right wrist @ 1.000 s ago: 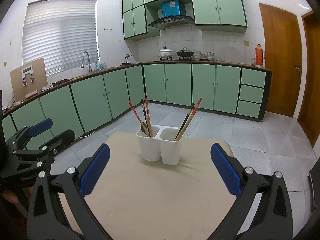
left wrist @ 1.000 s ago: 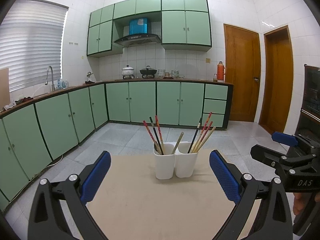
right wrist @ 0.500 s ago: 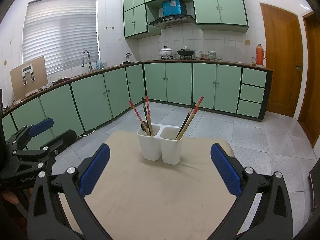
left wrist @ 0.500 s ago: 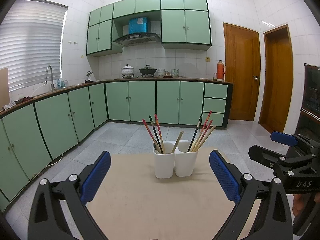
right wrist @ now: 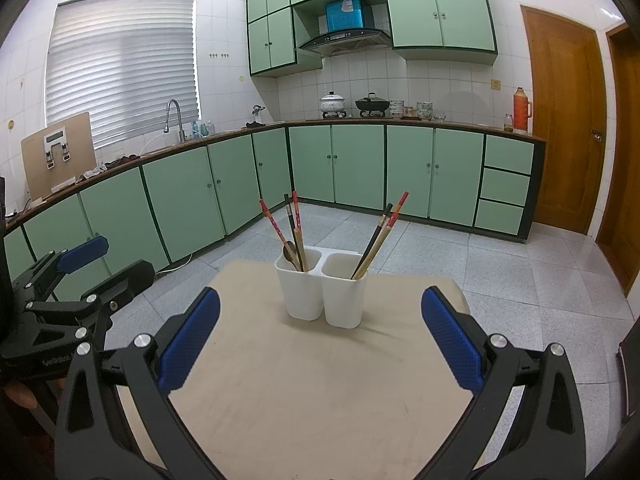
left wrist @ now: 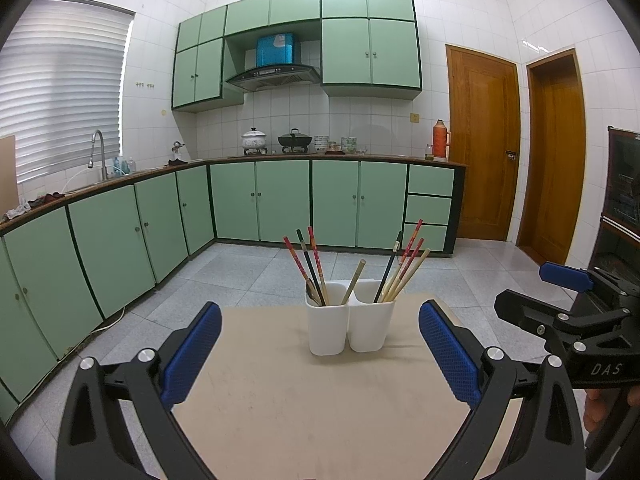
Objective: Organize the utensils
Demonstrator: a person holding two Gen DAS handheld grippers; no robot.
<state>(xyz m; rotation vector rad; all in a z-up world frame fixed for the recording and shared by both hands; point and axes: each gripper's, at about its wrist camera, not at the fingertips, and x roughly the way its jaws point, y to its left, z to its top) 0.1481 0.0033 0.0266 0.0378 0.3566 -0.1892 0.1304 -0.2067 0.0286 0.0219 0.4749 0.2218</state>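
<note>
Two white cups stand side by side at the far end of a beige table (left wrist: 304, 412). The left cup (left wrist: 326, 328) holds red and dark chopsticks (left wrist: 306, 258) and a spoon. The right cup (left wrist: 370, 326) holds several red, dark and light wooden chopsticks (left wrist: 406, 264). The same cups show in the right wrist view, left cup (right wrist: 300, 290) and right cup (right wrist: 344, 298). My left gripper (left wrist: 320, 354) is open and empty, short of the cups. My right gripper (right wrist: 320, 340) is open and empty, also short of them.
The right gripper also shows at the right edge of the left wrist view (left wrist: 576, 320); the left gripper shows at the left edge of the right wrist view (right wrist: 76, 288). Green kitchen cabinets (left wrist: 280, 200) and tiled floor (left wrist: 248, 272) lie beyond the table. Wooden doors (left wrist: 480, 144) stand at the right.
Both views have shifted very slightly; the cups and utensils stand as before. Both grippers stay open and empty.
</note>
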